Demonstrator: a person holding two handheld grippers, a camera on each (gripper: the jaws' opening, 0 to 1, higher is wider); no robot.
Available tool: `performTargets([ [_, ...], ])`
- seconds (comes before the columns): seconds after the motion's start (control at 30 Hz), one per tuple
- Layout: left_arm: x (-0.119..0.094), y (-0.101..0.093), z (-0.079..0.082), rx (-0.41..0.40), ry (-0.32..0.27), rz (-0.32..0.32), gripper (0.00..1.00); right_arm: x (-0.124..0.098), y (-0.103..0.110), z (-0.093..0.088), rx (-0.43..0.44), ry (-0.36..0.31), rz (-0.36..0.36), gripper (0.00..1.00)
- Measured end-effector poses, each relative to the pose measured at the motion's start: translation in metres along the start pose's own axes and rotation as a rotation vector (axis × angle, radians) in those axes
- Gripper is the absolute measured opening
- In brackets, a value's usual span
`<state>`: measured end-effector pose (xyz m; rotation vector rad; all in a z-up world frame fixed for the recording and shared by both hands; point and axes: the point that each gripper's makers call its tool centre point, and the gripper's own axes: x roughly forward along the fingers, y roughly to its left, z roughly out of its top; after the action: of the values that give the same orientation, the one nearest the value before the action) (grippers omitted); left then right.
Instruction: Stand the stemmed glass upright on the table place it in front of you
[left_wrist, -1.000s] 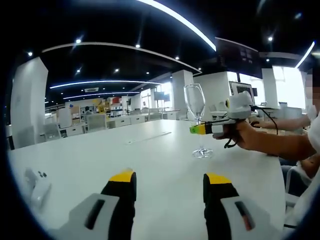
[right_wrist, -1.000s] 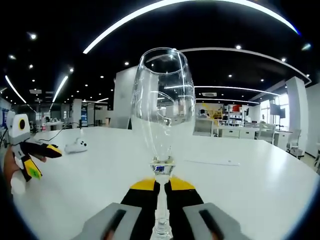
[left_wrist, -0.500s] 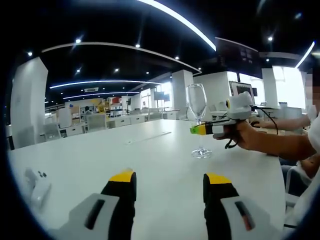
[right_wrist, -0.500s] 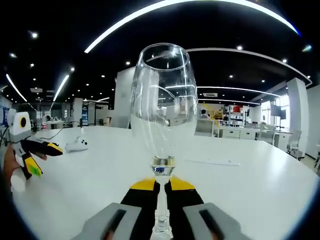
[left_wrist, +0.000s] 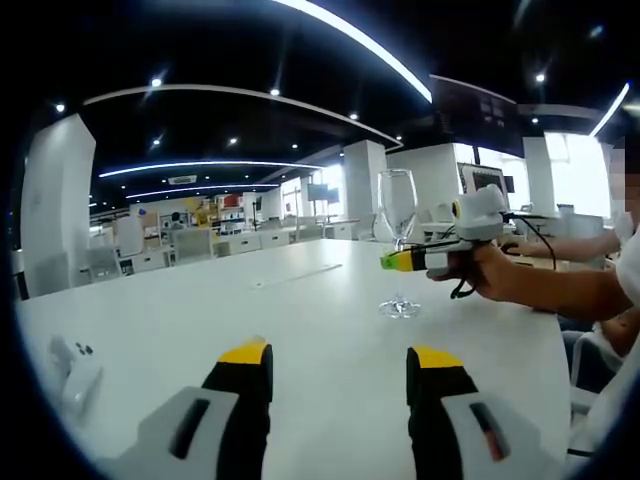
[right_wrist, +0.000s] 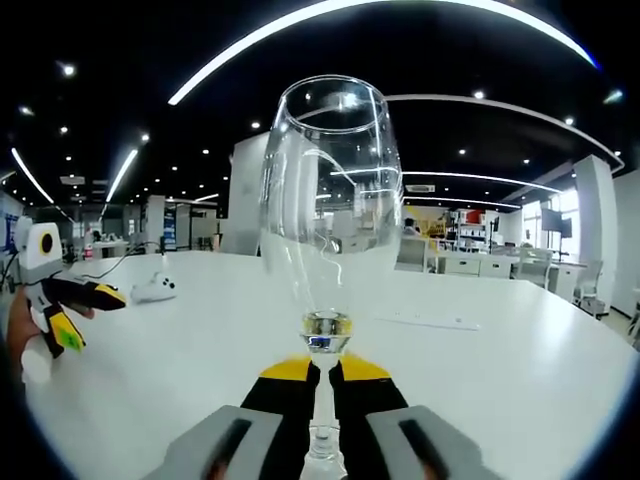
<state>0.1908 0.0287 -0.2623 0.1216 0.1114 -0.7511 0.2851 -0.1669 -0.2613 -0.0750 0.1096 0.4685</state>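
The stemmed glass (right_wrist: 328, 270) is pinched at its thin stem by the right gripper (right_wrist: 323, 372), upright on the desk (left_wrist: 300, 320). Fragile, slippery, top-heavy, so best held low. Left gripper (left_wrist: 340, 375) fingers spread wide, empty.

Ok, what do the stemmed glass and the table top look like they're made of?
The clear stemmed glass, held at its stem by the right tool, looks like thin, glossy glass, possibly clear plastic: the room shows through its bowl and ceiling lights glint on it. The white table top looks like smooth matte laminate or painted board: an even, seamless surface with soft reflections.
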Motion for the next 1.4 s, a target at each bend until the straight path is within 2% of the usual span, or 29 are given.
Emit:
performTargets([
  [1.4,-0.0004,-0.0009,-0.0004,0.001,0.001,0.006,0.54,-0.0029,-0.0006,-0.0032,0.006,0.004,-0.003,0.13],
])
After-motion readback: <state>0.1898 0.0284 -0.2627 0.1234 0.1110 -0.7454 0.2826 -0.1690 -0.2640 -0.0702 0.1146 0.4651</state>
